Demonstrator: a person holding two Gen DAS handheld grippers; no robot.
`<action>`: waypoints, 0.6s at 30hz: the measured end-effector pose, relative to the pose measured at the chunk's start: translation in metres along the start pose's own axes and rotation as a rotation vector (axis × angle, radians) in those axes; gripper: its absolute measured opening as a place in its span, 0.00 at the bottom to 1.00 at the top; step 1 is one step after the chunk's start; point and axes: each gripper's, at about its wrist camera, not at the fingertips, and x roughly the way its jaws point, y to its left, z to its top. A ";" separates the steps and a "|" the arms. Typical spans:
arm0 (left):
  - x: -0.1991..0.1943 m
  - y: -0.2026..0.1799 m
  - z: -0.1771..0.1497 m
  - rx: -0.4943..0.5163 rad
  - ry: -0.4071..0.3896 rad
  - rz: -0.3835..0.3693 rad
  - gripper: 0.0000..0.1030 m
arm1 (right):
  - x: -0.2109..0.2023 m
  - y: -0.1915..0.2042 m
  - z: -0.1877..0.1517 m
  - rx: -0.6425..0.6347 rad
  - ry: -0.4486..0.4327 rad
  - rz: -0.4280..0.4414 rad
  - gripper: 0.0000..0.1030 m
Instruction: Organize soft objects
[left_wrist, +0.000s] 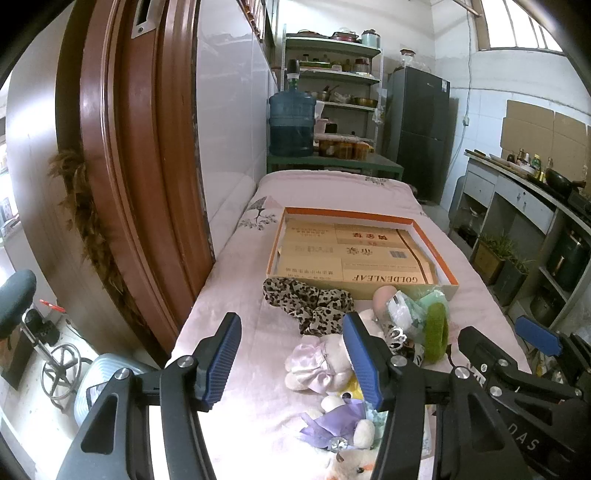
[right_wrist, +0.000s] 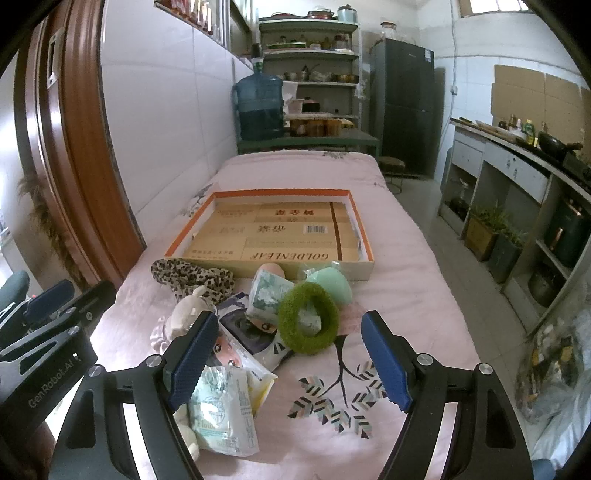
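Observation:
A pile of soft things lies on the pink bed in front of a shallow orange-rimmed cardboard box (left_wrist: 284, 218) (right_wrist: 360, 221). The pile holds a leopard-print cloth (left_wrist: 306, 301) (right_wrist: 192, 275), a fuzzy green ring (left_wrist: 436, 328) (right_wrist: 308, 321), a mint green pouch (right_wrist: 330, 282), tissue packs (right_wrist: 266, 295) (right_wrist: 221, 410) and small plush toys (left_wrist: 317, 363) (left_wrist: 345, 417). My left gripper (left_wrist: 291, 360) hovers open over the plush toys, holding nothing. Open too, my right gripper (right_wrist: 291, 363) hangs just short of the green ring with nothing between its fingers.
A brown wooden door (left_wrist: 140, 147) stands left of the bed. Beyond the bed's far end are a blue water jug (left_wrist: 291, 123), green shelves (left_wrist: 332, 74) and a dark fridge (left_wrist: 417, 125). A counter (right_wrist: 517, 162) runs along the right wall, across the floor aisle.

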 end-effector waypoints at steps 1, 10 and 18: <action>0.000 0.000 -0.001 0.000 0.002 0.000 0.56 | 0.001 0.000 -0.001 0.000 0.001 0.000 0.79; 0.001 0.000 -0.002 0.000 0.002 0.000 0.56 | 0.002 0.000 -0.004 0.001 0.003 0.001 0.79; 0.001 0.000 -0.001 -0.001 0.002 -0.001 0.56 | 0.003 0.000 -0.004 0.002 0.005 0.002 0.79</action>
